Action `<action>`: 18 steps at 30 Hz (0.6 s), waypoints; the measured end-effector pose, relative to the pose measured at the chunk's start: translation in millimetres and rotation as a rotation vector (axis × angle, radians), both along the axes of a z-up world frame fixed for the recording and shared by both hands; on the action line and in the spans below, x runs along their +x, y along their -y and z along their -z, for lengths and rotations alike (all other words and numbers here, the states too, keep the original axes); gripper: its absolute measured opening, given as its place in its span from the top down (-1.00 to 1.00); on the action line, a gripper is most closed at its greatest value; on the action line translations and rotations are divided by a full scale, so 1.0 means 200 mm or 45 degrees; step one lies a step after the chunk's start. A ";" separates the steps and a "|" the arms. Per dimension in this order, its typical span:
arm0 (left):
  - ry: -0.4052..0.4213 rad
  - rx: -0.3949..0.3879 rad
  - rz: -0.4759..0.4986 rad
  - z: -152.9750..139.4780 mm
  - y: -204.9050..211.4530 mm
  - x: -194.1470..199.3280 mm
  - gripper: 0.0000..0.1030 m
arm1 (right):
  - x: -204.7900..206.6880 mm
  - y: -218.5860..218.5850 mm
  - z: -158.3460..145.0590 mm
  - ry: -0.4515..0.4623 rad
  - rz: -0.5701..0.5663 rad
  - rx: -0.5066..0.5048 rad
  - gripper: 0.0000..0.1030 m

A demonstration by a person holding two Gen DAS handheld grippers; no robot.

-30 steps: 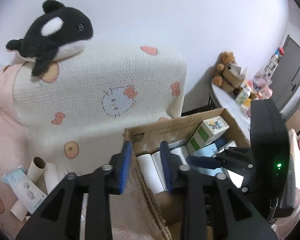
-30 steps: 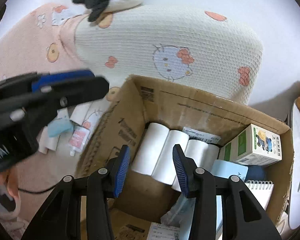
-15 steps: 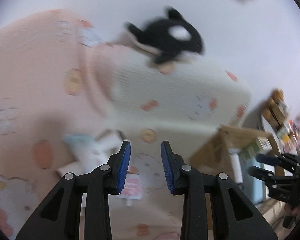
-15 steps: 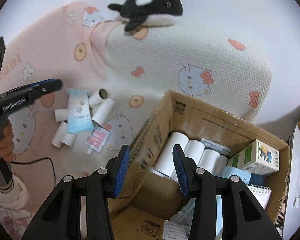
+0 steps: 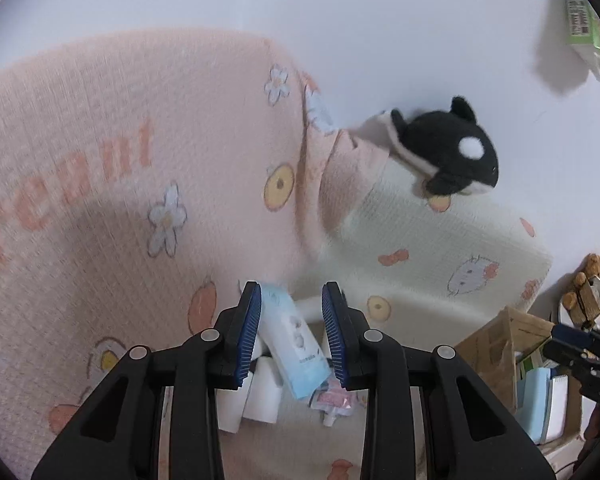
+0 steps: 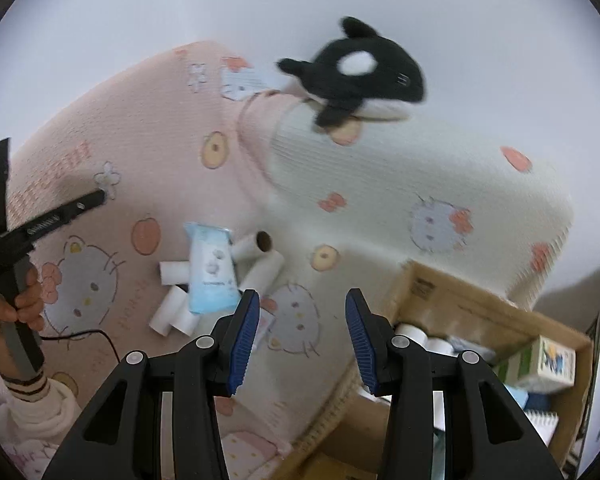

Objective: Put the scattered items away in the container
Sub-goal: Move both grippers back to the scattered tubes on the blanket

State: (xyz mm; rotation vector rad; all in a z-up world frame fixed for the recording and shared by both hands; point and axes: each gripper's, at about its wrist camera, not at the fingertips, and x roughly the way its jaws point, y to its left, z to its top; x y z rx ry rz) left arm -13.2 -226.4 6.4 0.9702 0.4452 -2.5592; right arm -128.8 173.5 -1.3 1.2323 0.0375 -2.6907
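Tongs left [image 5: 292, 334], right [image 6: 300, 338]: both spread, empty | orca plush [image 6: 360, 76] on pillow [image 6: 420, 192]

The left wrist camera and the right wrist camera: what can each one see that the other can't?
Only the left wrist view shows a green-and-white pack high up at the top right and a teddy bear at the far right. Only the right wrist view shows the person's hand gripping the left tongs' handle, a striped cuff and a black cable. Both show the orca plush, the light blue packet lying on white rolls, the pink pouch, the cardboard box and the patterned bedding.
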 end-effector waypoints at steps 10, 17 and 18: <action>0.135 0.078 0.030 0.22 0.04 -0.16 0.32 | -0.38 0.20 0.14 0.200 -0.161 0.069 0.20; 0.241 0.180 0.050 0.40 0.10 -0.30 0.32 | -0.62 0.17 0.27 0.226 -0.175 0.066 0.20; 0.259 0.179 0.050 0.42 0.10 -0.32 0.32 | -0.64 0.20 0.29 0.210 -0.213 0.111 0.20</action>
